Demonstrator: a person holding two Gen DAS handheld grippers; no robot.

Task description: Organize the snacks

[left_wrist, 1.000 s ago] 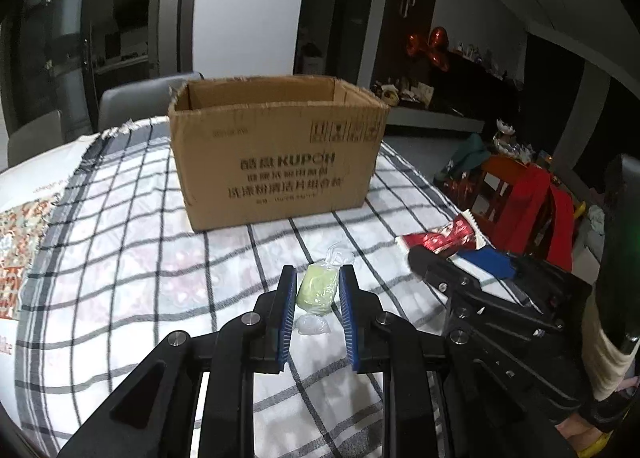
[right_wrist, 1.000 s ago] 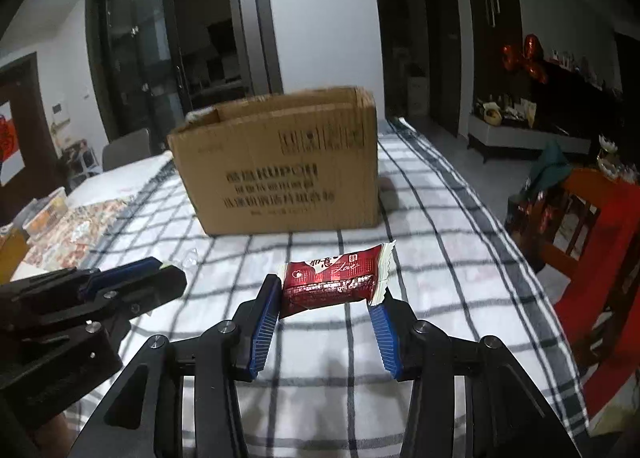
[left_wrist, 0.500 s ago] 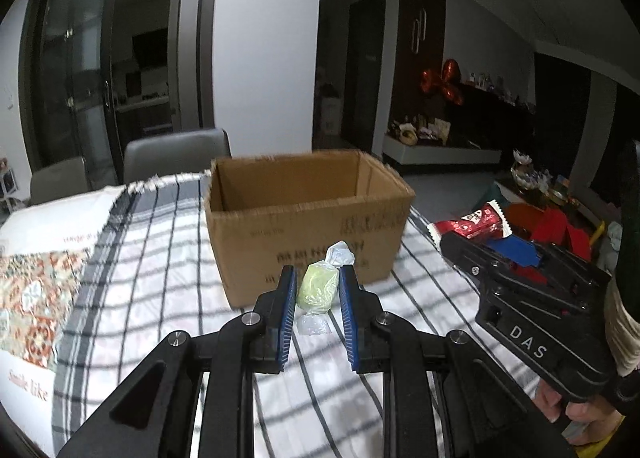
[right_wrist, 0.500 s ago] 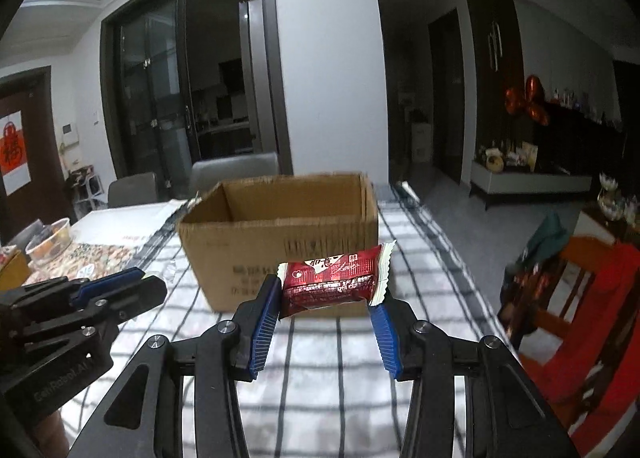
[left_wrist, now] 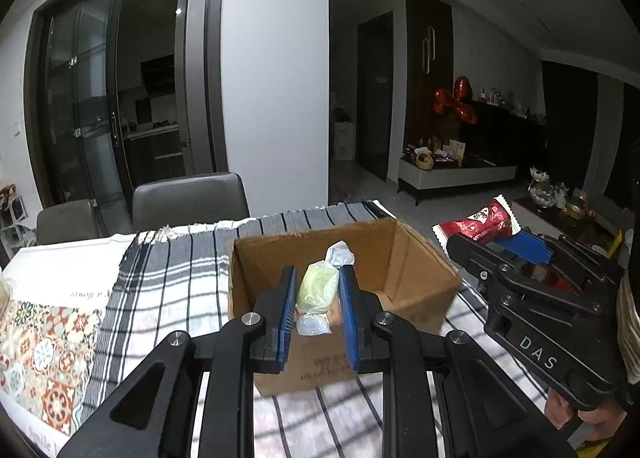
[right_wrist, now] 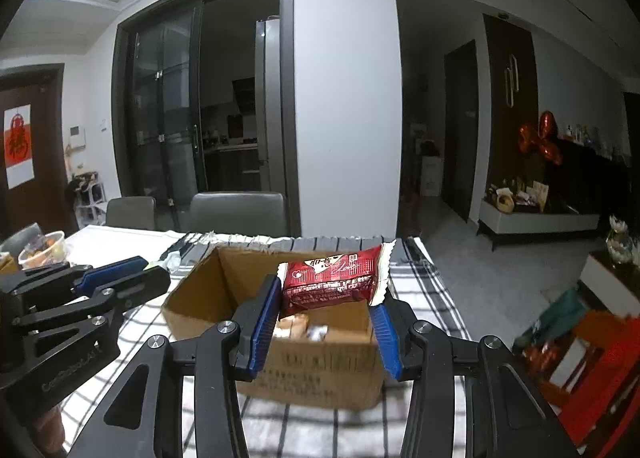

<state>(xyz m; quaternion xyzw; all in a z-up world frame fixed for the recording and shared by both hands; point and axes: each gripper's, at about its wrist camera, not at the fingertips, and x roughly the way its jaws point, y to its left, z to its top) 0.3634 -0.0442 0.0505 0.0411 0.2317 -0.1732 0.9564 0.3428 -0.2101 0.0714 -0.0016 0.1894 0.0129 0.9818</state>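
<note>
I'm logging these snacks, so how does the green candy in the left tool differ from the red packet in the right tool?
The green candy is small, rounded and pale, with clear twisted ends; the red packet is bigger, flat and printed, with crimped white edges. The candy stands nearly upright; the packet lies crosswise. Both are clamped between blue pads, held above the open cardboard box.
</note>
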